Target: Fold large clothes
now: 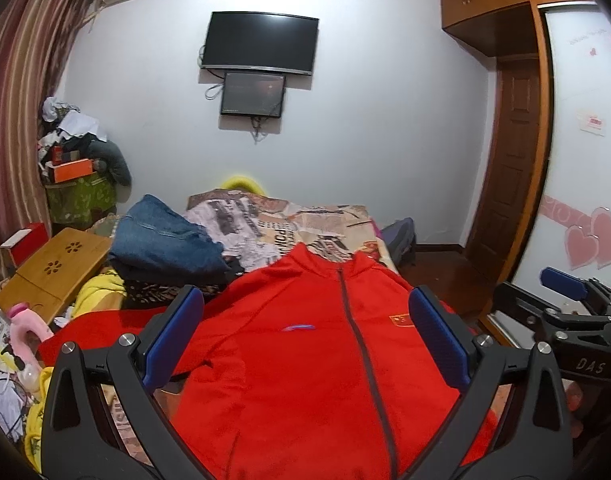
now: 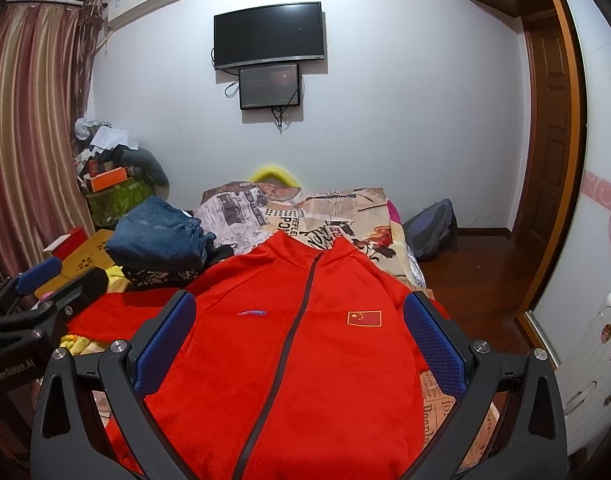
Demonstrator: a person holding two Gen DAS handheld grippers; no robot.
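Observation:
A red zip-up jacket (image 1: 297, 344) (image 2: 289, 344) lies flat on the bed, front side up, collar pointing toward the far wall, grey zipper down its middle. Its left sleeve (image 1: 105, 332) stretches out to the left. My left gripper (image 1: 305, 338) hovers above the jacket's lower half, open, nothing between its blue pads. My right gripper (image 2: 299, 336) is likewise open above the jacket, empty. The right gripper (image 1: 565, 308) shows at the right edge of the left wrist view. At the left edge of the right wrist view, the left gripper (image 2: 37, 292) appears.
The bed has a printed sheet (image 2: 325, 212). Folded blue jeans (image 1: 165, 240) (image 2: 161, 236) sit on a clothes pile at the bed's left. A wooden lap table (image 1: 53, 272), clutter, and curtains stand left. A backpack (image 2: 429, 232) lies on the wooden floor right.

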